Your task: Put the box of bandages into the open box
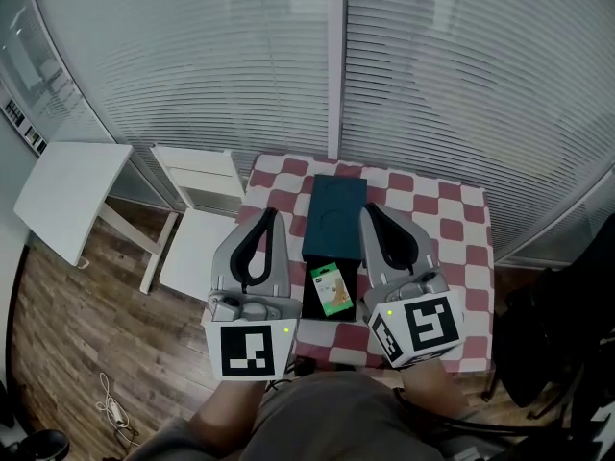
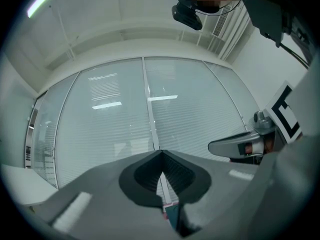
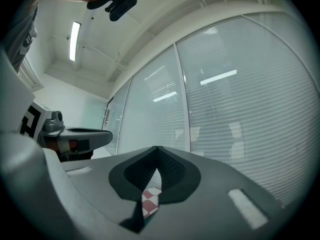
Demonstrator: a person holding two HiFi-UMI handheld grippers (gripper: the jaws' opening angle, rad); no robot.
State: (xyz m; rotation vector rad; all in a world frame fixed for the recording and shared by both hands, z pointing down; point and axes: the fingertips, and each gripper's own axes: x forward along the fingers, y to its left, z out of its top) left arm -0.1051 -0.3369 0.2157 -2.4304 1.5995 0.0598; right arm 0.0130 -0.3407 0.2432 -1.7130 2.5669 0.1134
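The bandage box (image 1: pixel 330 288), green and orange, lies flat inside the dark open box (image 1: pixel 313 307) near the table's front edge. The box's teal lid (image 1: pixel 333 216) stretches away behind it. My left gripper (image 1: pixel 272 213) is held just left of the box and my right gripper (image 1: pixel 368 209) just right of it, both raised and pointing away from me. Each is shut with nothing between its jaws. In the left gripper view the jaws (image 2: pixel 161 155) meet against the blinds; the right gripper view shows the same (image 3: pixel 157 149).
The small table has a red-and-white checked cloth (image 1: pixel 452 221). A white chair (image 1: pixel 198 227) and a white side table (image 1: pixel 67 196) stand to the left on the wooden floor. Window blinds (image 1: pixel 452 75) close off the far side. A dark seat (image 1: pixel 550 344) stands at the right.
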